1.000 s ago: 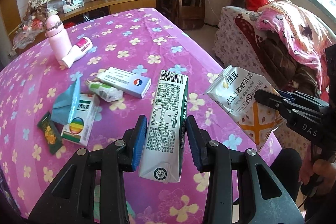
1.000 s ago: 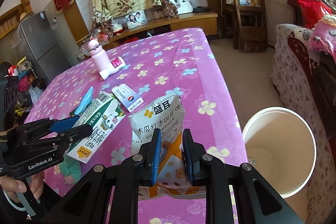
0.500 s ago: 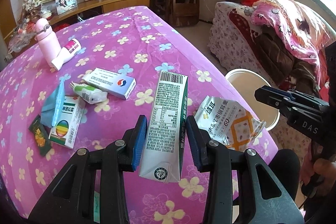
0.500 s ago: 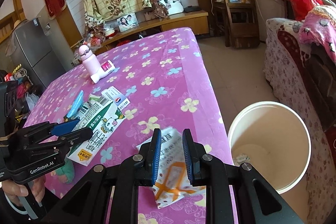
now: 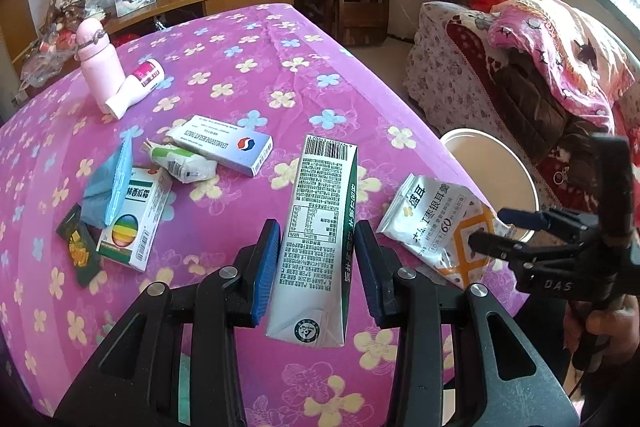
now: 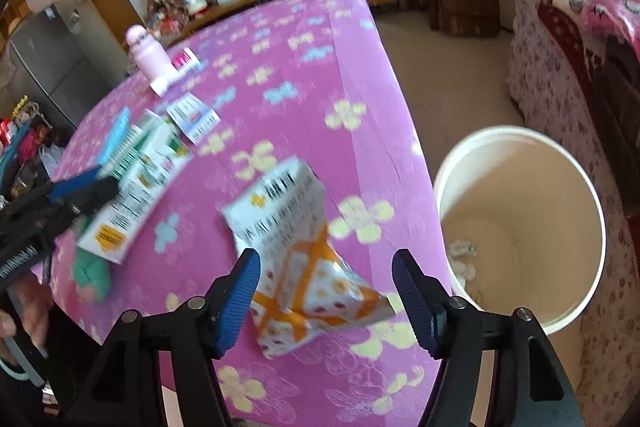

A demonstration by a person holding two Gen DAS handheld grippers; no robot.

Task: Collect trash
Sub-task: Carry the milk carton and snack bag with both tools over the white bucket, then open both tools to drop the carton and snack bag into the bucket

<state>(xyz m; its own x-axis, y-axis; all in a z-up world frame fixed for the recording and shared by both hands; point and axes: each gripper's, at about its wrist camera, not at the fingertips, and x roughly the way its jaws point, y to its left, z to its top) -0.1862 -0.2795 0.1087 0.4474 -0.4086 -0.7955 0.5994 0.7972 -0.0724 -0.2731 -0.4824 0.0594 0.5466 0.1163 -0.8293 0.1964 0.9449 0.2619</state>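
A table is covered with a pink flowered cloth. A white bin is seen on the floor just beside the table's right edge, with a little trash inside. A milk carton is gripped by the left gripper above the near edge. A snack bag is seen near the near right corner, between the jaws of the right gripper. These jaws have just been opened, and the bag is not pressed. Small boxes and a pink bottle are left toward the table's left side.
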